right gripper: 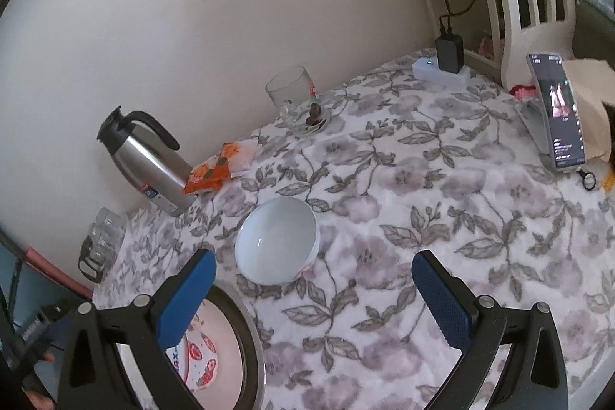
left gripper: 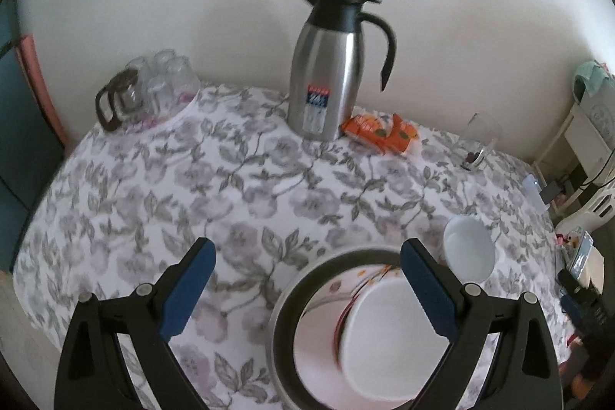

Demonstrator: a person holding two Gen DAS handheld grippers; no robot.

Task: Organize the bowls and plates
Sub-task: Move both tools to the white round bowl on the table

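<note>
Both grippers hung over a table covered with a flowered cloth (left gripper: 269, 187), and both stood with their blue-padded fingers wide apart, gripping nothing. The left gripper (left gripper: 307, 252) was above a dark-rimmed plate (left gripper: 284, 298) at the near edge; inside that plate lay one white bowl (left gripper: 388, 333) with a red and orange pattern on its side. A second white bowl (left gripper: 469, 252) stood alone on the cloth just to the right of the plate, apart from it.

From the right gripper (right gripper: 313, 264) that lone bowl (right gripper: 276, 241) sat upright just ahead of the fingers, toward the left one, and empty. The plate (right gripper: 250, 333) showed at lower left with the patterned bowl (right gripper: 200, 360) in it, partly behind the left finger.

So two bowls and one plate could be counted.

Along the wall stood one steel jug (left gripper: 326, 72) with a black lid and handle, one orange packet (left gripper: 380, 133) just beside it, and one drinking glass (right gripper: 296, 95) further right. A cluster of clear glasses (left gripper: 153, 87) sat at the far left corner; their number could not be told. One phone (right gripper: 557, 110) leaned upright at the right edge, near a charger (right gripper: 449, 54) on a white power strip (right gripper: 423, 70).
</note>
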